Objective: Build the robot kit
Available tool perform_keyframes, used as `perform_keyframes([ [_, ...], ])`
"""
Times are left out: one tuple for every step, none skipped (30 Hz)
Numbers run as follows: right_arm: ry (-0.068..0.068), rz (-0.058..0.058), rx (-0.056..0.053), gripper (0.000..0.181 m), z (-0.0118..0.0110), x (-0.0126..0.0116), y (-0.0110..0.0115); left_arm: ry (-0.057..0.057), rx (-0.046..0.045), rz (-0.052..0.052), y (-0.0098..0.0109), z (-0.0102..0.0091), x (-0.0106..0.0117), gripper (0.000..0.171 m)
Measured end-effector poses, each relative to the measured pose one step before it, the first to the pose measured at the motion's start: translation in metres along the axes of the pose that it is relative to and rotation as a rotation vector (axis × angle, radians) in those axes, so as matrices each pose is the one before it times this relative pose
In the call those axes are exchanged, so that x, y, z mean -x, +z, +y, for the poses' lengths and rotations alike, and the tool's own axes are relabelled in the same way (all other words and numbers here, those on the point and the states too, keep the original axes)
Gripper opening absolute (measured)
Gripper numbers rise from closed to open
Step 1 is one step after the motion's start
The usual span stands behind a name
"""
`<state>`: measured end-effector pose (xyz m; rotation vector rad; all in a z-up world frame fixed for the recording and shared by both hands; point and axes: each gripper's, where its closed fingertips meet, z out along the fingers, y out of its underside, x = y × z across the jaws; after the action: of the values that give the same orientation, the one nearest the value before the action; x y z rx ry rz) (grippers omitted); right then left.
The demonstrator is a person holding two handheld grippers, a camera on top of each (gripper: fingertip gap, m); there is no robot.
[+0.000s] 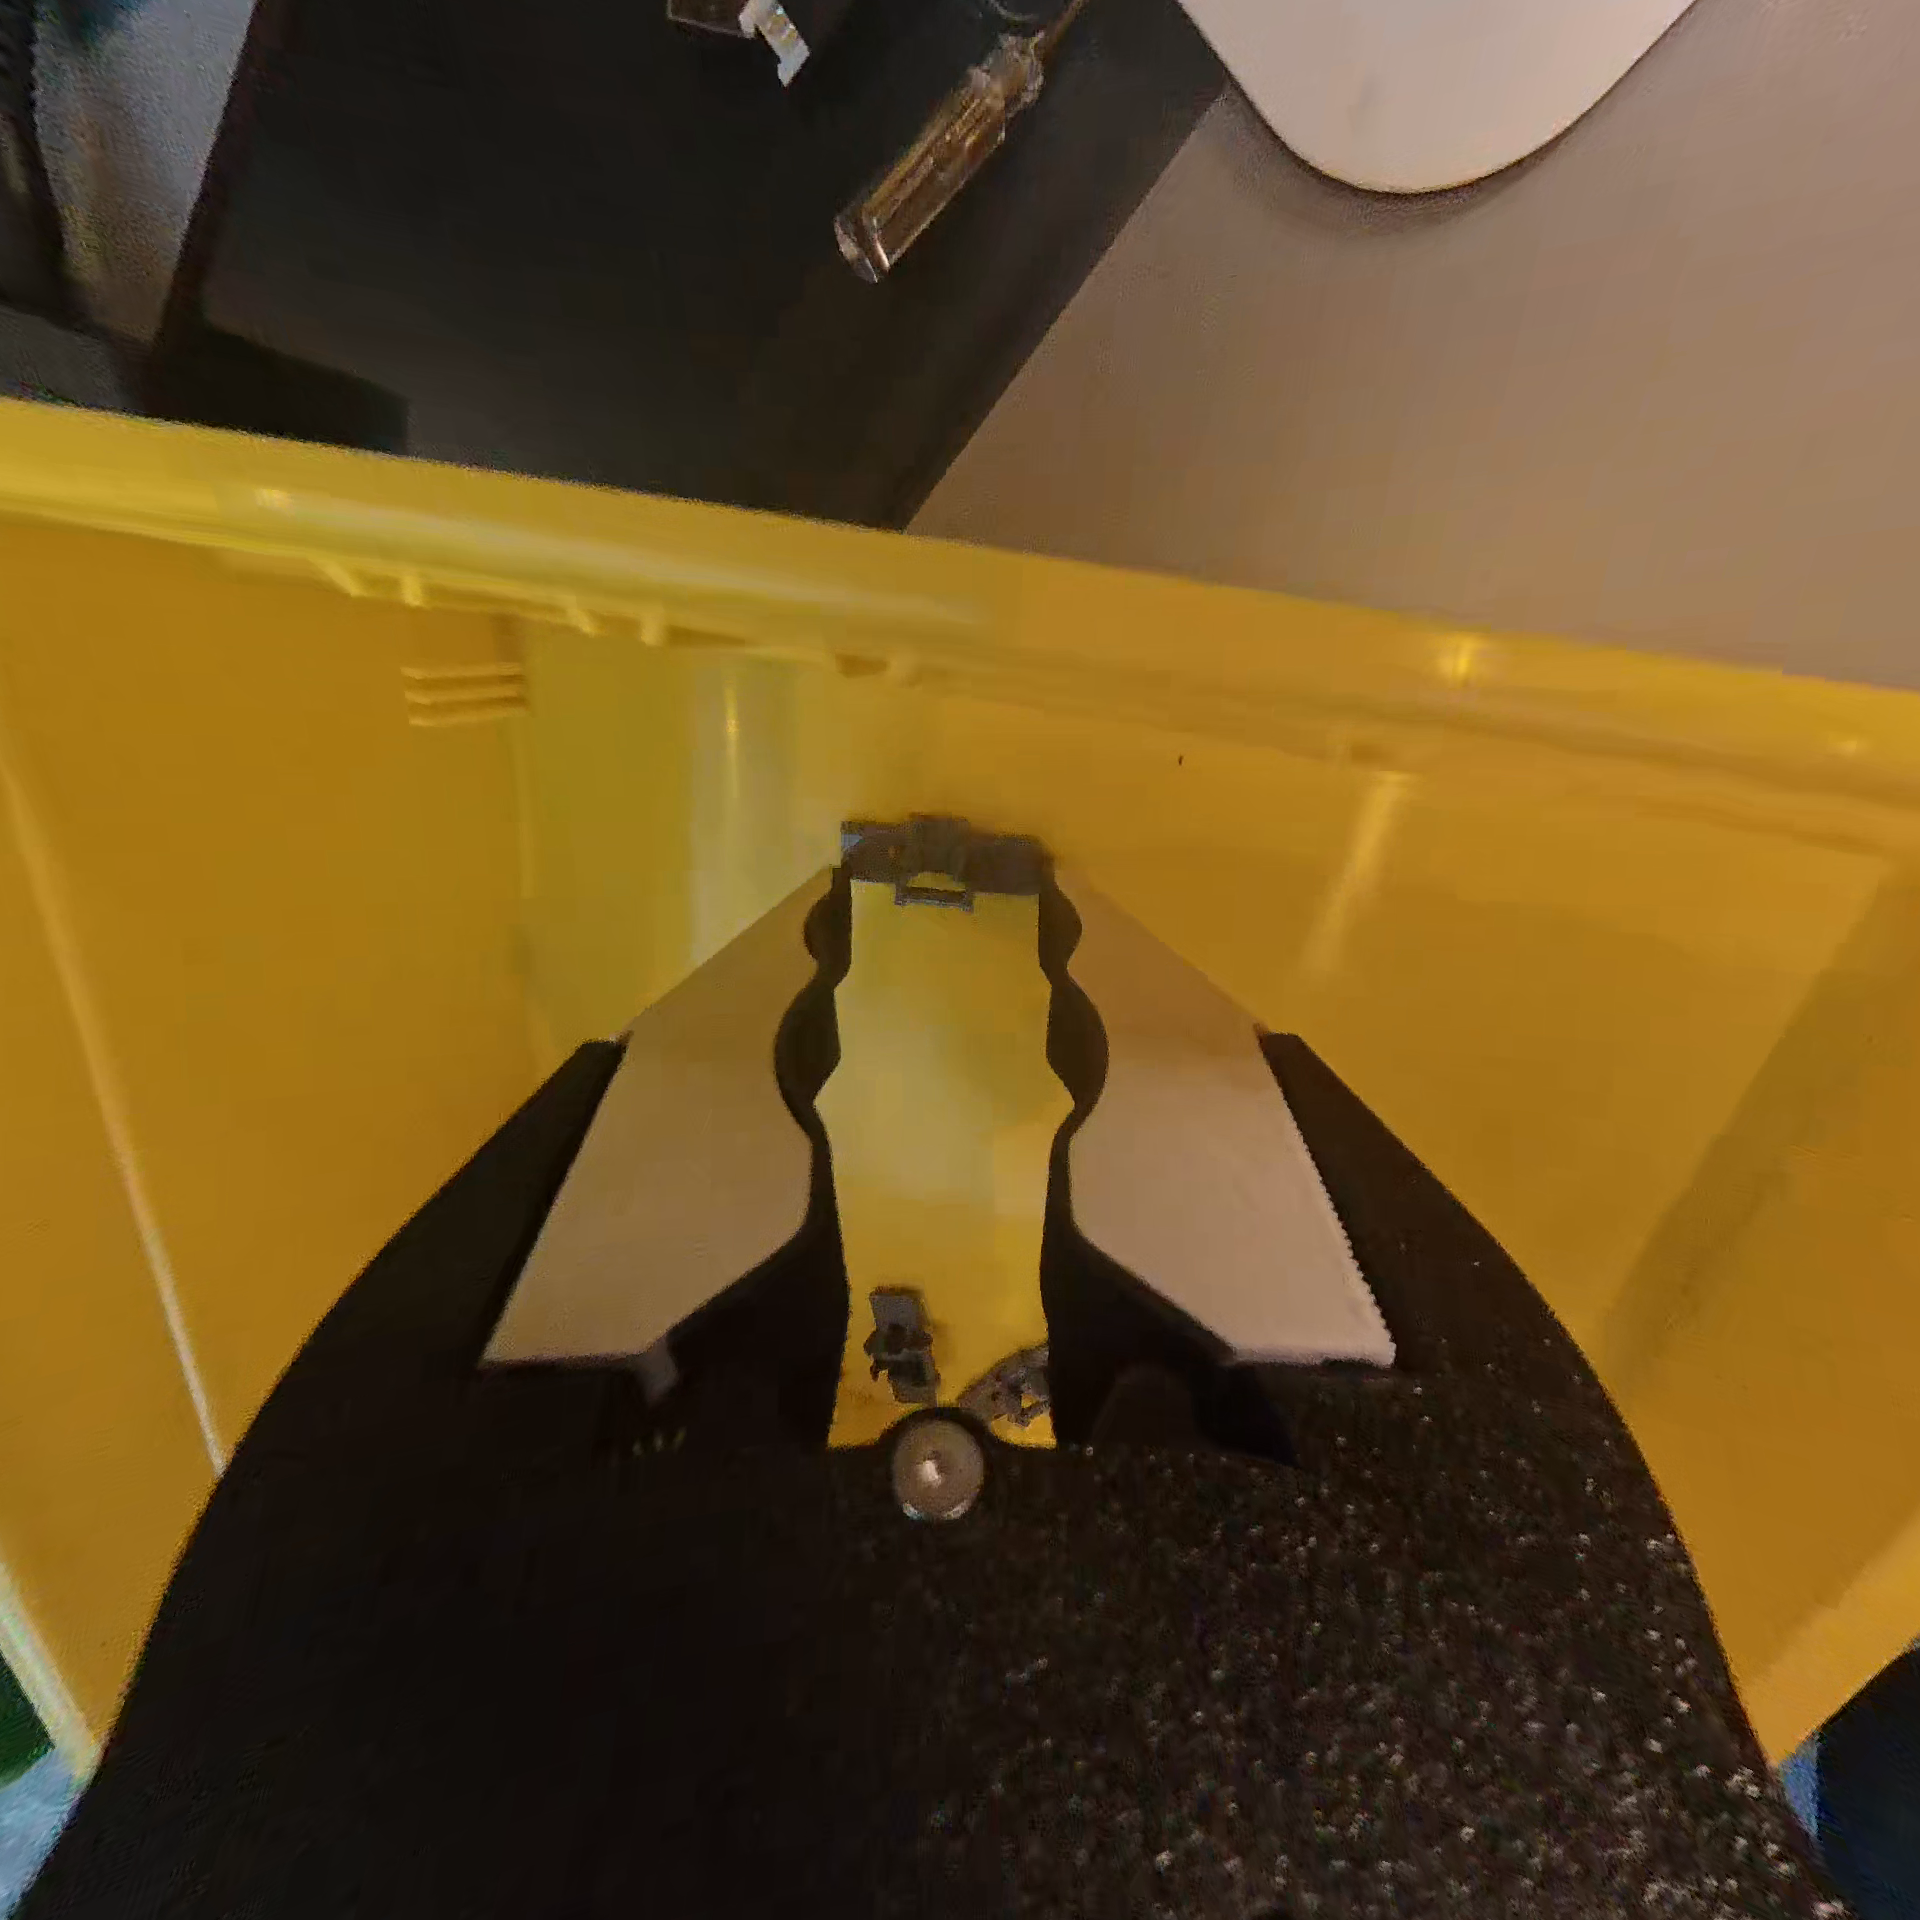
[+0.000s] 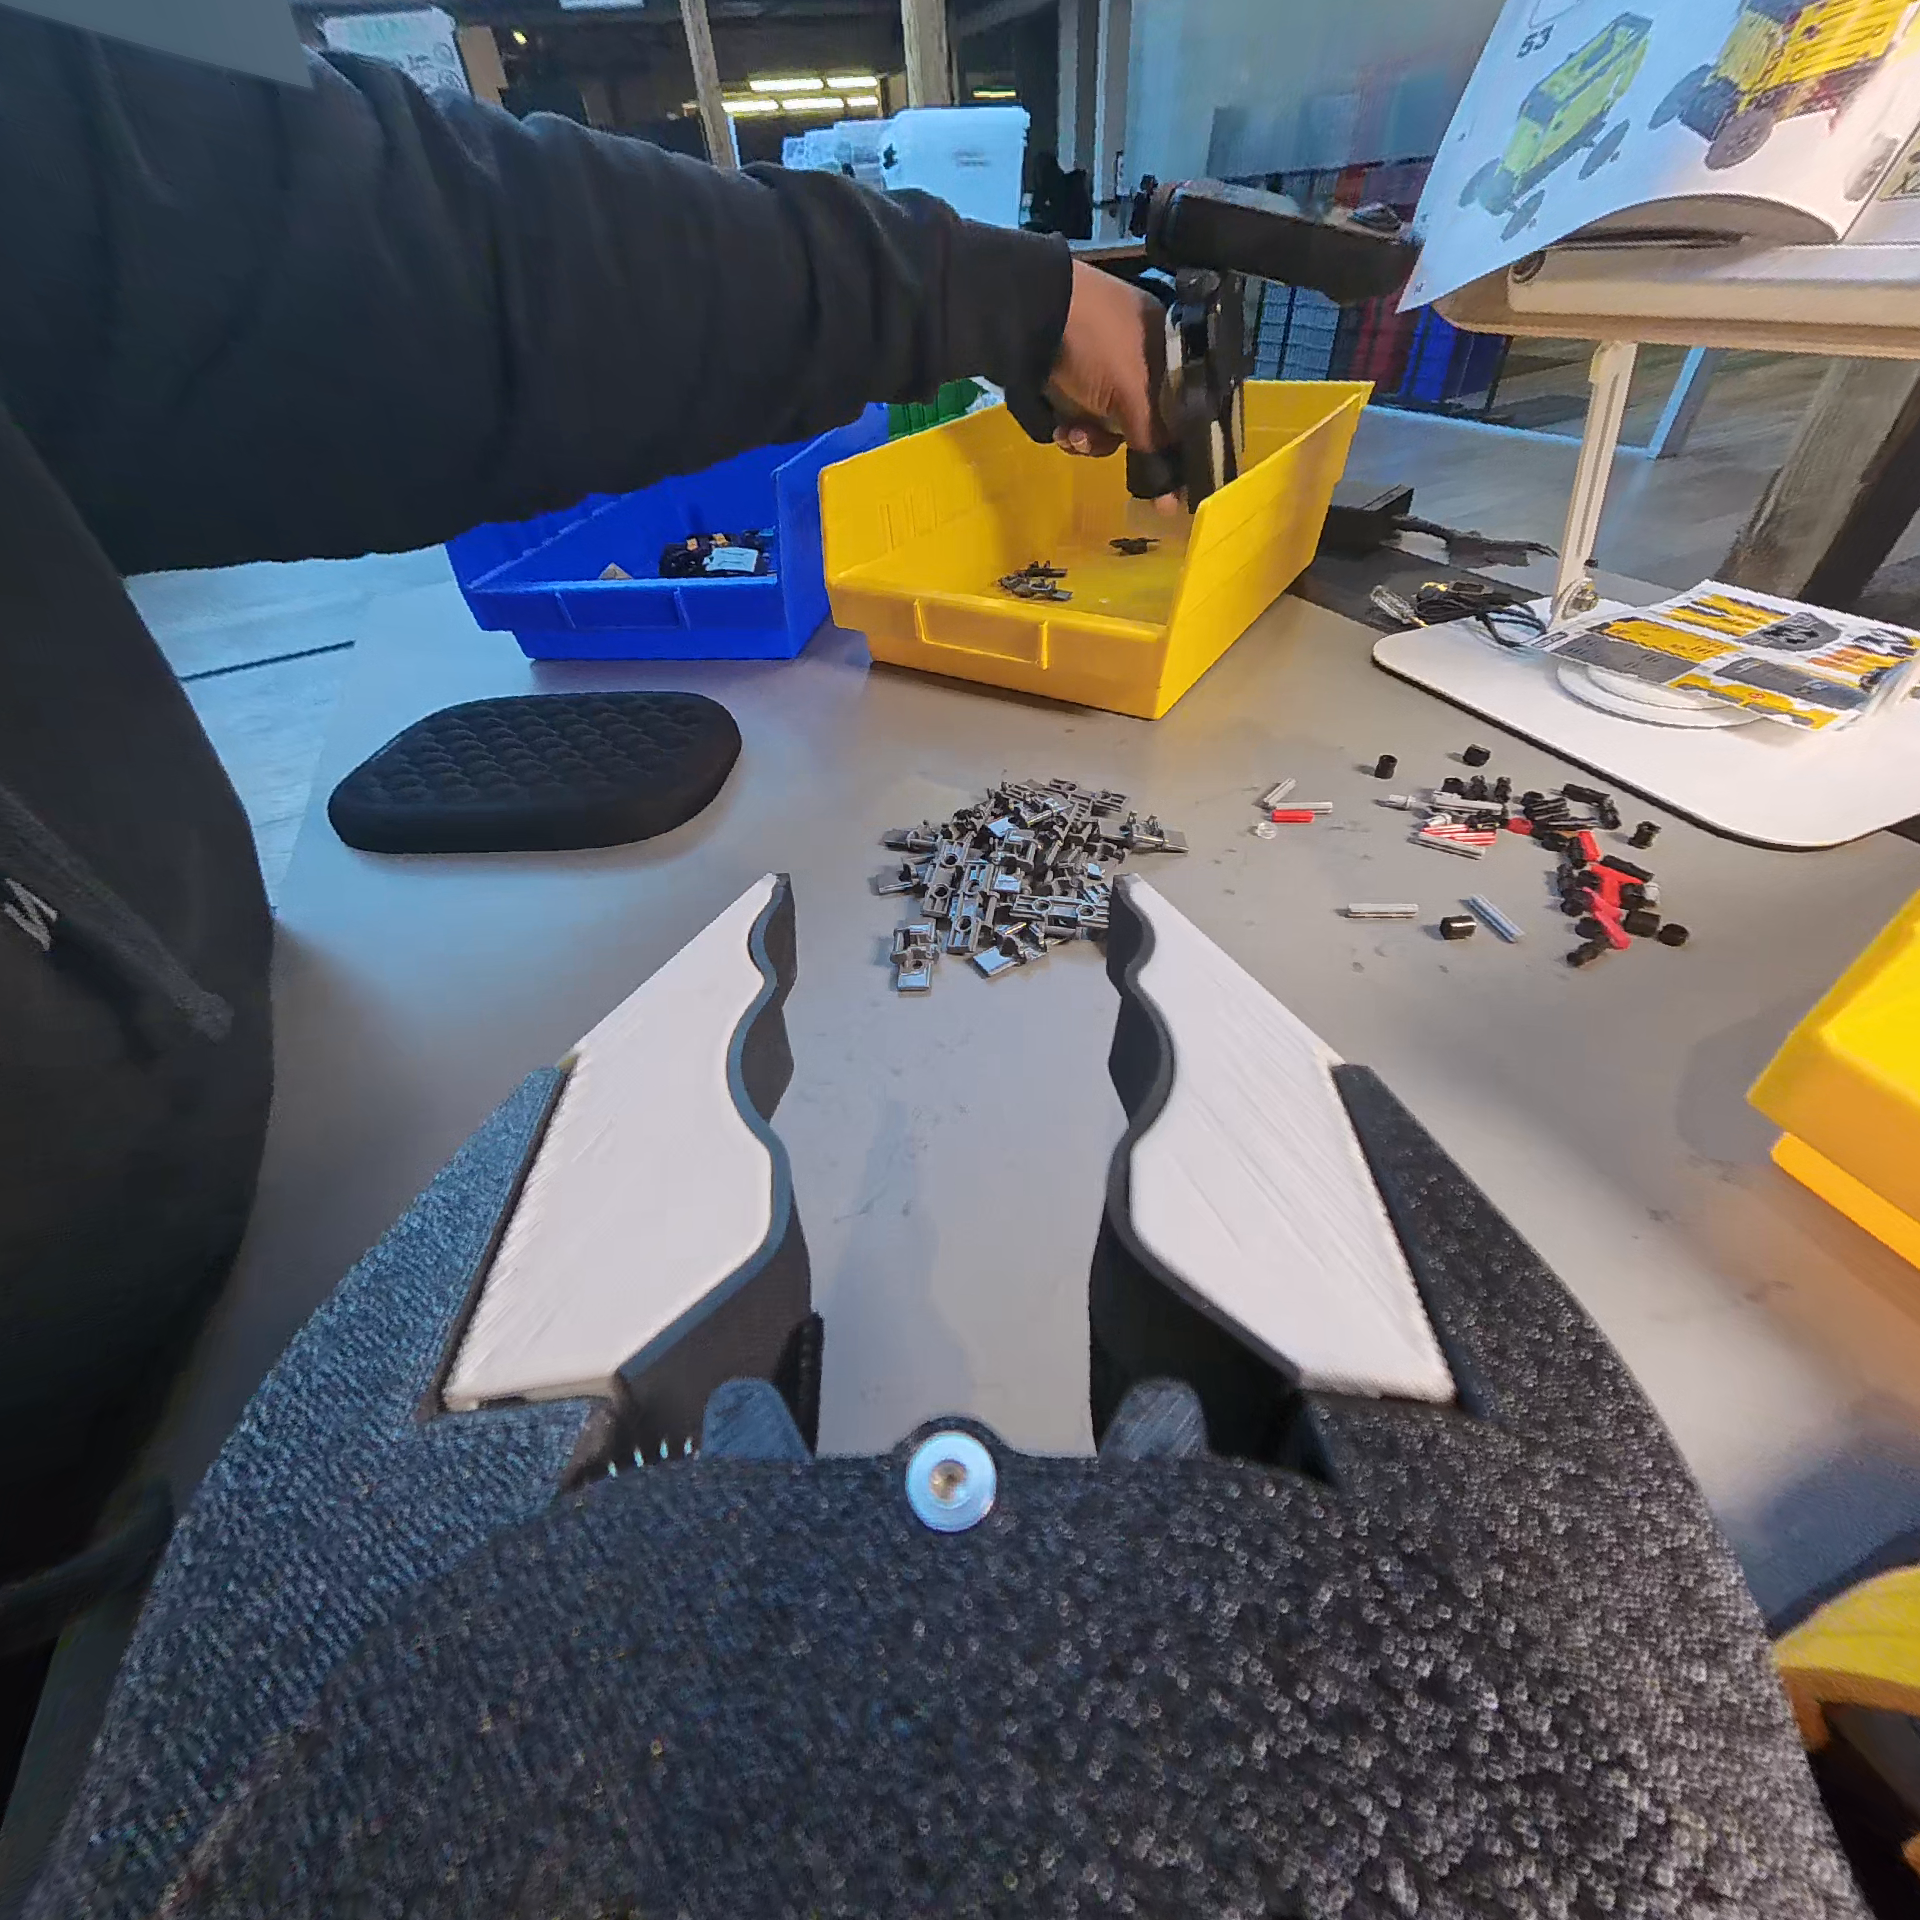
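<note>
Yellow plastic fills my left wrist view: my left gripper [image 1: 940, 883] is down inside the yellow bin [image 1: 1351, 686], tips at its floor. A small grey toothed piece [image 1: 940, 868] sits across the fingertips, long axis crosswise to the fingers, pinched between them. Two more small grey pieces [image 1: 899, 1340] lie on the bin floor nearer my wrist than the pinched one. Beyond the bin rim, a clear-handled screwdriver [image 1: 935, 177] lies on a dark mat, handle end toward the bin.

From the right wrist view, my left hand [image 2: 1101, 384] grips the tool's handle from above, sleeve stretched out over the blue bin [image 2: 623, 603] just left of the yellow one, tool pointing steeply down.

My right gripper [image 2: 951, 904] hovers above the grey table [image 2: 935, 1143], fingers spread, holding nothing, pointing at the pile of grey pieces [image 2: 1013, 873] in front of the yellow bin. Right of the pile, black and red pins [image 2: 1558, 862] lie scattered. An open instruction booklet [image 2: 1662, 114] on a stand shows vehicle drawings; I leave its print unread.
</note>
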<state>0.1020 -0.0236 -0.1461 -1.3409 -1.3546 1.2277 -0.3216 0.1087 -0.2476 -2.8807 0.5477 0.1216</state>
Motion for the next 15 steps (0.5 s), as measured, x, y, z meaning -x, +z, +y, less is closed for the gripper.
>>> perform_keyframes([
  [-0.0009, -0.0011, 0.0004, 0.061, 0.00006, 0.00018, -0.00002, -0.0184, -0.01304, 0.0138, 0.0001, -0.00035, -0.00055, 0.034],
  [-0.0013, -0.0011, 0.0017, 0.061, 0.00019, 0.00034, 0.0003, -0.0193, -0.00515, 0.0156, 0.00049, 0.00056, -0.00039, 0.033],
  [-0.0013, -0.0011, 0.0024, 0.061, 0.00038, 0.00023, 0.00026, -0.0219, -0.00719, 0.0182, 0.0003, 0.00005, -0.00085, 0.032],
  [-0.0013, -0.0003, 0.0022, 0.061, 0.00036, 0.00021, 0.00028, -0.0066, -0.00615, 0.0071, -0.00015, -0.00019, 0.0, 0.031],
  [-0.0013, 0.0003, 0.001, 0.061, 0.00013, 0.00006, 0.00004, 0.0021, -0.00441, 0.0013, 0.00002, 0.00022, 0.00011, 0.031],
  [-0.0008, 0.0007, -0.0003, 0.061, -0.00002, 0.00005, -0.00006, 0.0003, -0.00223, 0.0003, -0.00006, 0.00016, -0.00007, 0.031],
  [-0.0002, 0.0007, -0.0016, 0.06, -0.00027, -0.00009, -0.0002, 0.0, 0.00068, 0.0038, -0.00054, 0.0007, -0.00127, 0.027],
  [-0.0002, 0.0011, -0.0026, 0.061, -0.00048, -0.00012, -0.00034, 0.0017, 0.00318, 0.0051, -0.0009, 0.00169, -0.00218, 0.027],
  [-0.0009, 0.0013, -0.0032, 0.061, -0.00054, -0.00009, -0.00039, 0.0064, 0.00264, 0.0035, -0.00115, 0.00272, -0.00264, 0.027],
  [-0.0021, 0.0008, -0.0028, 0.061, -0.00047, 0.00019, -0.0004, 0.008, -0.00119, 0.0018, -0.00218, 0.00326, -0.00325, 0.026],
  [-0.0035, 0.0001, -0.0018, 0.061, -0.00036, 0.00038, -0.00025, 0.0087, -0.00619, -0.0017, -0.00409, 0.0032, -0.00391, 0.026],
  [-0.0044, -0.0005, -0.0002, 0.06, -0.00007, 0.00057, -0.00013, 0.0149, -0.01345, 0.0078, -0.00658, 0.0024, -0.00739, 0.027],
  [-0.005, -0.001, 0.0012, 0.061, 0.00001, 0.0007, -0.00005, 0.0199, -0.02634, 0.0062, -0.00952, -0.00048, -0.00941, 0.027],
  [-0.0048, -0.0014, 0.0023, 0.06, 0.0003, 0.00073, 0.0002, 0.0235, -0.04046, 0.015, -0.01232, -0.00327, -0.01167, 0.026],
  [-0.0045, -0.002, 0.0039, 0.06, 0.00045, 0.00081, 0.00049, 0.0313, -0.04509, 0.0261, -0.01326, -0.00555, -0.0188, 0.026],
])
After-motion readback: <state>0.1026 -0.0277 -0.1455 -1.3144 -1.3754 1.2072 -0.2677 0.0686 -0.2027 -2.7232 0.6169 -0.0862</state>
